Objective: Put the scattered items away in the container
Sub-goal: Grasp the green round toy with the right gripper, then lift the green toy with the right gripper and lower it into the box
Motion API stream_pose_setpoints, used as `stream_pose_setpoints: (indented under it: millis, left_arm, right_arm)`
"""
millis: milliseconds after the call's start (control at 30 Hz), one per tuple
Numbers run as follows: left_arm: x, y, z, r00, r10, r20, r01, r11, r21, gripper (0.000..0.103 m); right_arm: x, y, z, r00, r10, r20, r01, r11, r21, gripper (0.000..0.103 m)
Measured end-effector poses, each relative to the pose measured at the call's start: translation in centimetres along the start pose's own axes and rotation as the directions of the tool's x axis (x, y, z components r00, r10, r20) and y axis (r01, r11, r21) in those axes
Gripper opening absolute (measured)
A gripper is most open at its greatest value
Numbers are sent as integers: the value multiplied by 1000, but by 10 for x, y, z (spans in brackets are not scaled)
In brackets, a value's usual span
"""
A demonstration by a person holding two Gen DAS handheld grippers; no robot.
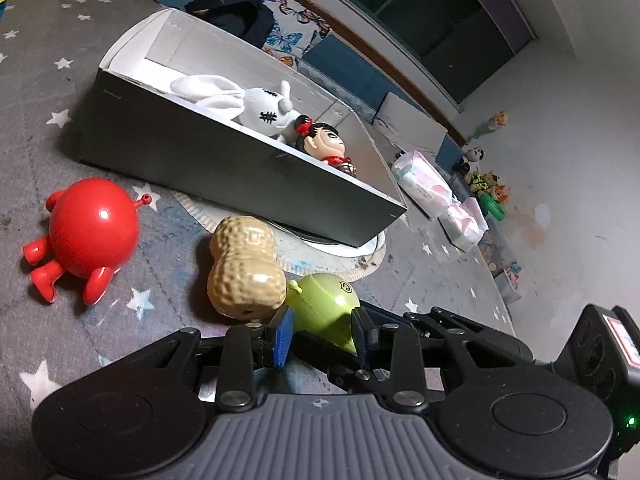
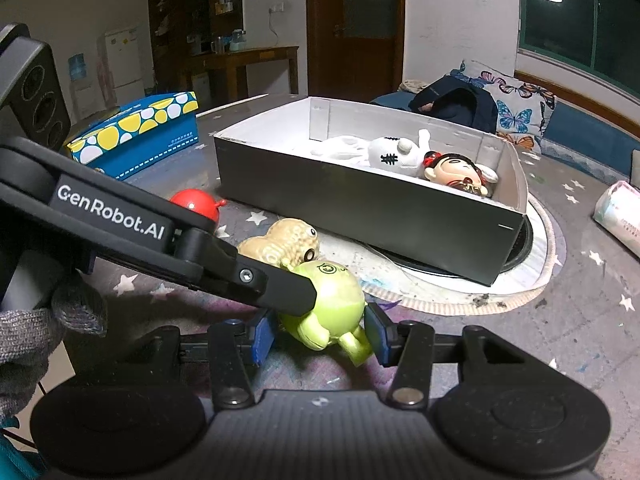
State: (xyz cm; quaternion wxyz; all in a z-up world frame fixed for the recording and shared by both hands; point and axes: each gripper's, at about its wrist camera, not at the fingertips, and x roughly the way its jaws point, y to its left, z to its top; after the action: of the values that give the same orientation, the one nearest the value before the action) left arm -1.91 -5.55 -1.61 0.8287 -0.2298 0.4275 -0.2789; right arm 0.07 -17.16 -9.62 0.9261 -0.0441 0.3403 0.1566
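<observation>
A green round toy (image 1: 326, 304) (image 2: 328, 304) lies on the star-patterned grey mat. My left gripper (image 1: 320, 334) has its blue-padded jaws around it, touching both sides. My right gripper (image 2: 320, 338) is open with the toy's legs between its pads; the left gripper's arm (image 2: 160, 236) crosses that view. A peanut toy (image 1: 244, 268) (image 2: 280, 246) lies against the green toy. A red round toy (image 1: 86, 236) (image 2: 196, 204) lies further left. The grey box (image 1: 224, 176) (image 2: 360, 216) holds a white plush (image 1: 240, 102) (image 2: 384, 152) and a doll figure (image 1: 326, 142) (image 2: 456, 172).
A blue box with yellow and white dots (image 2: 140, 136) stands behind the red toy. Tissue packs (image 1: 432, 196) (image 2: 620, 212) lie right of the grey box. A round white mat (image 2: 532, 280) lies under the box. A dark bag and butterfly cushion (image 2: 512, 104) sit behind.
</observation>
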Motion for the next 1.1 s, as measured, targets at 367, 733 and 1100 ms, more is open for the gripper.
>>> stream_pose_setpoints:
  millis: [367, 733, 1100]
  left_arm:
    - [3, -3, -3, 1000, 3, 16, -2, 1000, -25, 36]
    - [-14, -22, 6, 996, -57, 64, 56, 998, 17, 36]
    - [-15, -40, 78, 983, -72, 170, 58, 994, 89, 38]
  right_arm:
    - [0, -3, -2, 1000, -9, 2, 9, 1000, 25, 48]
    - [-28, -4, 10, 996, -42, 75, 41, 999, 17, 48]
    - [-18, -23, 80, 983, -56, 177, 60, 998, -15, 48]
